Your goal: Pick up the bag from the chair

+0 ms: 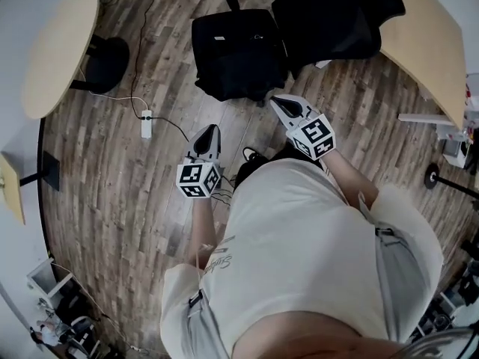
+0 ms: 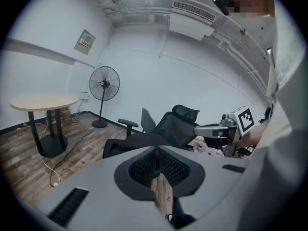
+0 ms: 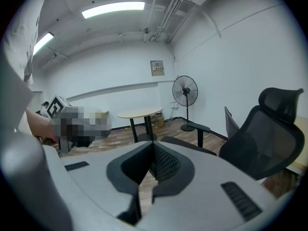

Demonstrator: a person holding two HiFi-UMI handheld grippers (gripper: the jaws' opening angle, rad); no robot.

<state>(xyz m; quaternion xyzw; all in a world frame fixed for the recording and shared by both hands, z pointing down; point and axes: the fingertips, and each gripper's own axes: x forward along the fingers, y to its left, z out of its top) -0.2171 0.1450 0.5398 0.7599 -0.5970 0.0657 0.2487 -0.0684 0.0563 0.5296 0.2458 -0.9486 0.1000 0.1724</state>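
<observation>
Both left hand-held gripper (image 1: 212,131) and right hand-held gripper (image 1: 278,103) are clenched, empty (approach step, judged). Next, likely: release jaws, reach bag (image 1: 238,54) on chair (image 1: 337,21) by left edge of counter (image 1: 426,43).

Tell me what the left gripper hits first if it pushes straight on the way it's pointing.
The black bag on the chair, most likely: it lies straight past the closed tips of the left gripper, with only bare floor between in the head view. Height is hard to judge.
</observation>
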